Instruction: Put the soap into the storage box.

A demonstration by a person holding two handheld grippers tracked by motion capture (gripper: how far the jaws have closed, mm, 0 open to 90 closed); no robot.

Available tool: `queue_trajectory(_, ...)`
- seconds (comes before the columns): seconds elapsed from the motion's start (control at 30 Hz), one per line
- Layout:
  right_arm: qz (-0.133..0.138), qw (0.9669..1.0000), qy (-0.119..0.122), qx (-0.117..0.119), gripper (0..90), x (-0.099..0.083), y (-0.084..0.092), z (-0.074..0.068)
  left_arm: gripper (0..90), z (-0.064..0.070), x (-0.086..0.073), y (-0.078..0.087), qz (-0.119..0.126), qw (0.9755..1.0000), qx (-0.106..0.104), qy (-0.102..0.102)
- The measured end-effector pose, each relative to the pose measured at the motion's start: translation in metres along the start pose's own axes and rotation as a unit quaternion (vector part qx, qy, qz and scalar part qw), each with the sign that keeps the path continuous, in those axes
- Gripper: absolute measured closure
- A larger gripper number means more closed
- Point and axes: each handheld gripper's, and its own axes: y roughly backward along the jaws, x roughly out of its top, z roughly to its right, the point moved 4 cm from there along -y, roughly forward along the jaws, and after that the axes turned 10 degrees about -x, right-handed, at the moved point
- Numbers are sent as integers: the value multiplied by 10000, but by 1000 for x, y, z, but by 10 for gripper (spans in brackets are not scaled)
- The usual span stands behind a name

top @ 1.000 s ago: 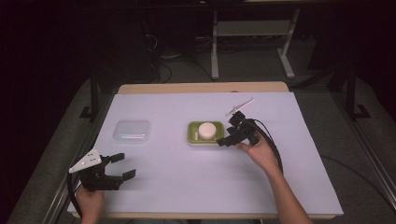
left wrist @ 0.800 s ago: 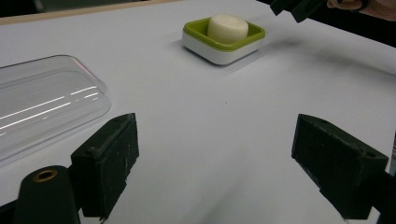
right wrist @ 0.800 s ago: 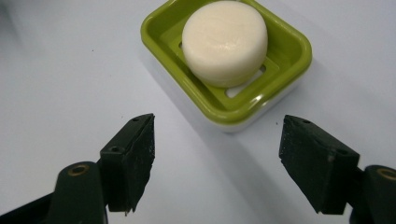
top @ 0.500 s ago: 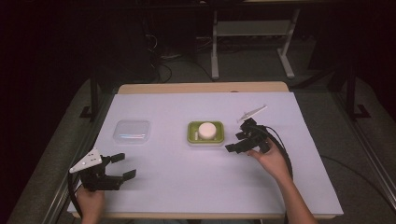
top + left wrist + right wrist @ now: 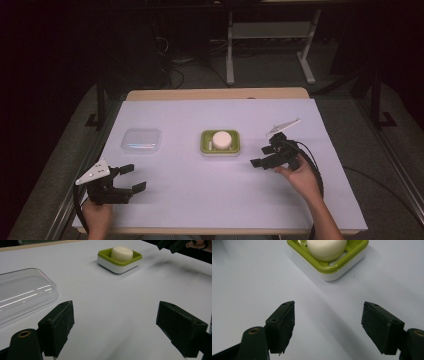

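The right tool point(image 5: 264, 156) has drawn back from the green-and-white square soap dish point(image 5: 220, 142) over the past second. It was right at the dish's edge then; now it sits apart from it on the right side of the white tabletop point(image 5: 210, 200), jaws spread wide with nothing between them. In the right gripper view the round cream bar of soap point(image 5: 326, 247) lies seated in the dish point(image 5: 342, 263), both ahead of the open jaws and out of contact.

That retreat with empty jaws suggests the soap has been placed and let go, so this step looks finished.

The left tool point(image 5: 120, 184) has not moved in that time. It rests near the front left corner of the tabletop, jaws wide and empty. The clear plastic rectangular lid point(image 5: 141, 140) lies flat left of the dish and well apart from it; in the left gripper view it sits just beyond the left jaw point(image 5: 22, 295).

Judging by the layout, covering the dish with that lid is probably next, and the left tool is nearer to it.
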Motion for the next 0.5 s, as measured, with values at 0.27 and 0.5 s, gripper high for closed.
queue_trajectory(0.27, -15, 10000, -88, -13, 259, -14, 6, 3, 145, 0, 0, -1, -10, 10000, -1, 7)
queue_trajectory(0.5, -9, 10000, -84, -48, 258, -23, 12, 5, 145, 0, 0, -1, -38, 10000, 6, -2)
